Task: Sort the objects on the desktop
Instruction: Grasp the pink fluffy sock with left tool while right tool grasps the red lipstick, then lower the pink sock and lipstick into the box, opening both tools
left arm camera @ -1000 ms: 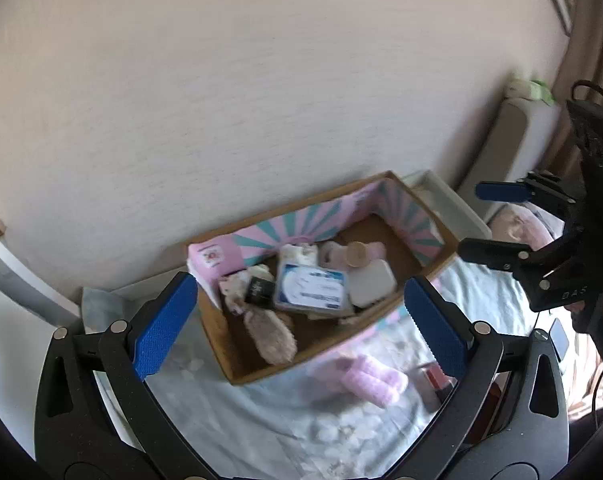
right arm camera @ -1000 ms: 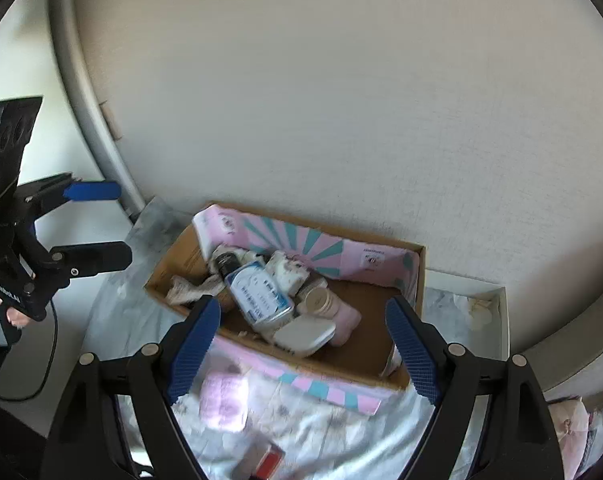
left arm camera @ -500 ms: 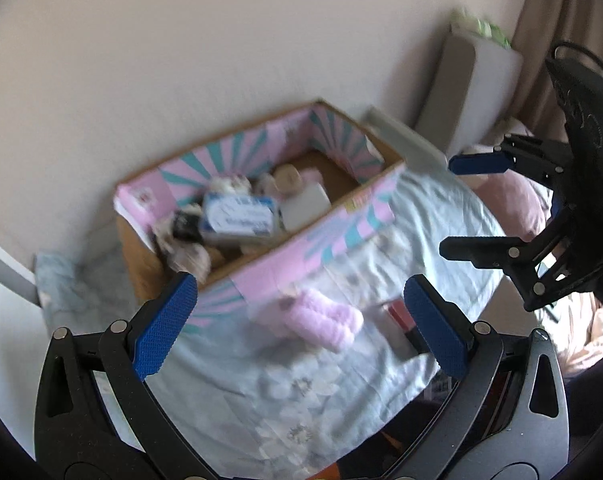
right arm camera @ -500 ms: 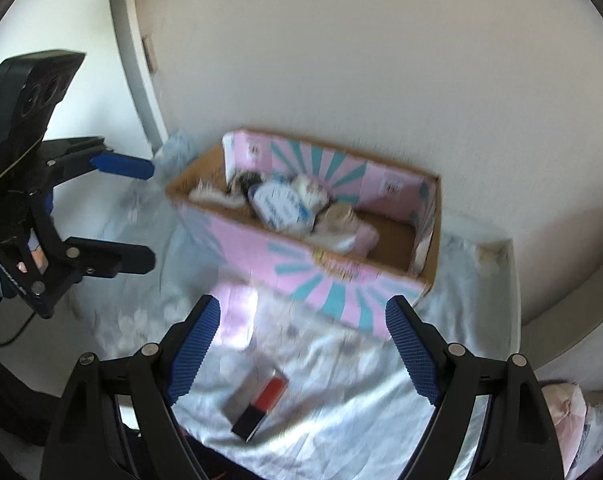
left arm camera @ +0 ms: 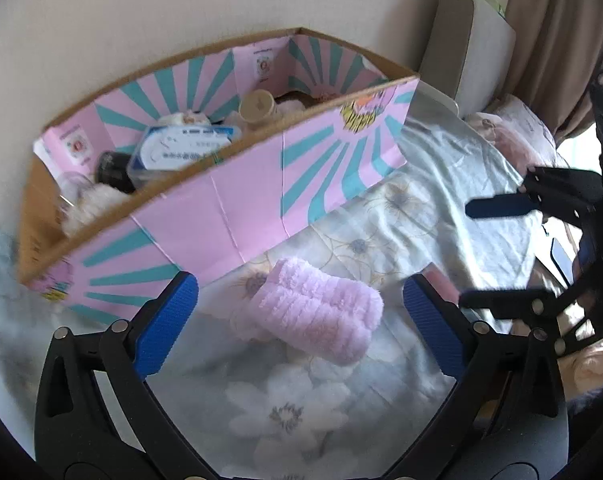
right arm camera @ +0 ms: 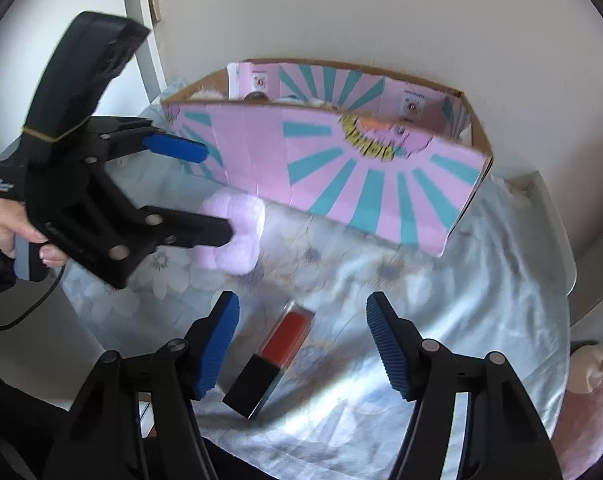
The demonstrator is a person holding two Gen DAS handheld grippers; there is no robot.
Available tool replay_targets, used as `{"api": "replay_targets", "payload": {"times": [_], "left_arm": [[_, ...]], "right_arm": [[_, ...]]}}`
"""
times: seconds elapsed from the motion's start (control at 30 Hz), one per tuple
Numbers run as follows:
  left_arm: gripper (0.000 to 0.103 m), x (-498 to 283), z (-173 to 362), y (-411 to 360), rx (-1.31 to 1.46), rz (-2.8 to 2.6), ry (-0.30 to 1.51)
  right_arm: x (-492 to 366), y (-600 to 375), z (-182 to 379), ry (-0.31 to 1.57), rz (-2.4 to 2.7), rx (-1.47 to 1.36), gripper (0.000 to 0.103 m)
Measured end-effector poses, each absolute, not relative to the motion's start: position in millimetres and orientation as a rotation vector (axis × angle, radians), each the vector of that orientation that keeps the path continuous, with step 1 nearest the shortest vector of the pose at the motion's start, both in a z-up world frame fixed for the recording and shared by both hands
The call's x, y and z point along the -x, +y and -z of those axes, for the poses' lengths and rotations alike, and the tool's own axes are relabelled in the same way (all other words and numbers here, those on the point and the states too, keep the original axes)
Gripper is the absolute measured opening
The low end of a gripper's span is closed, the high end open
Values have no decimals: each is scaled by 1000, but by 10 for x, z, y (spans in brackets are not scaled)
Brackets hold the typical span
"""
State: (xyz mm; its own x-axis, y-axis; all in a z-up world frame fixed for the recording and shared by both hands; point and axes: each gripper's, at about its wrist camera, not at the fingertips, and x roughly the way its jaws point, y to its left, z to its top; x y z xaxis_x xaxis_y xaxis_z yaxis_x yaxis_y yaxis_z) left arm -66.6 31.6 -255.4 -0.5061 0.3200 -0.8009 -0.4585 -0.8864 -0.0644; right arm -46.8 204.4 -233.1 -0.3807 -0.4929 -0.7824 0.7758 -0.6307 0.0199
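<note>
A fluffy pink cloth (left arm camera: 313, 312) lies on the flowered sheet in front of a pink-and-teal cardboard box (left arm camera: 261, 200). My left gripper (left arm camera: 298, 284) hangs open just over it, a blue pad on either side, neither touching. In the right wrist view a small red-and-black case (right arm camera: 277, 356) lies on the sheet between the pads of my right gripper (right arm camera: 301, 306). Those jaws are closing but still stand apart from the case. The left gripper (right arm camera: 217, 192) shows there too, a hand holding it, by the pink cloth (right arm camera: 233, 236). The box (right arm camera: 341, 176) stands behind.
Inside the box lie a blue-and-white tin (left arm camera: 181, 148), a dark bottle (left arm camera: 113, 168), a beige-capped jar (left arm camera: 257, 104) and soft items. A white tray (right arm camera: 541, 200) sits right of the box. A grey cushion (left arm camera: 469, 40) and pink bedding (right arm camera: 589, 400) lie beyond the table.
Both grippers have come down toward the sheet, so the box now looms close. The right jaws stand narrower than before, with the red-and-black case between them.
</note>
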Motion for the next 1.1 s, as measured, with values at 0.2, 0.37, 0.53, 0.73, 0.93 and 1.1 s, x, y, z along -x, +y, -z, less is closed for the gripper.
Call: {"api": "replay_targets", "payload": {"times": [0.2, 0.37, 0.53, 0.73, 0.93, 1.1], "left_arm": [[101, 682, 2780, 367, 1204, -2384, 221], [95, 706, 2865, 431, 1202, -2372, 237], [73, 722, 2936, 483, 1215, -2335, 256], [50, 698, 2896, 436, 1200, -2331, 237], [41, 685, 2819, 393, 1200, -2337, 229], [41, 667, 2681, 328, 1220, -2352, 194]], "right_arm": [[330, 1983, 2559, 497, 2061, -1012, 51], [272, 1954, 2638, 515, 2075, -1017, 35], [269, 1936, 2679, 502, 2099, -1040, 28], [287, 1944, 2659, 473, 2107, -1050, 18], [329, 1973, 2595, 442, 2122, -1052, 18], [381, 1989, 2434, 428, 2140, -1044, 18]]}}
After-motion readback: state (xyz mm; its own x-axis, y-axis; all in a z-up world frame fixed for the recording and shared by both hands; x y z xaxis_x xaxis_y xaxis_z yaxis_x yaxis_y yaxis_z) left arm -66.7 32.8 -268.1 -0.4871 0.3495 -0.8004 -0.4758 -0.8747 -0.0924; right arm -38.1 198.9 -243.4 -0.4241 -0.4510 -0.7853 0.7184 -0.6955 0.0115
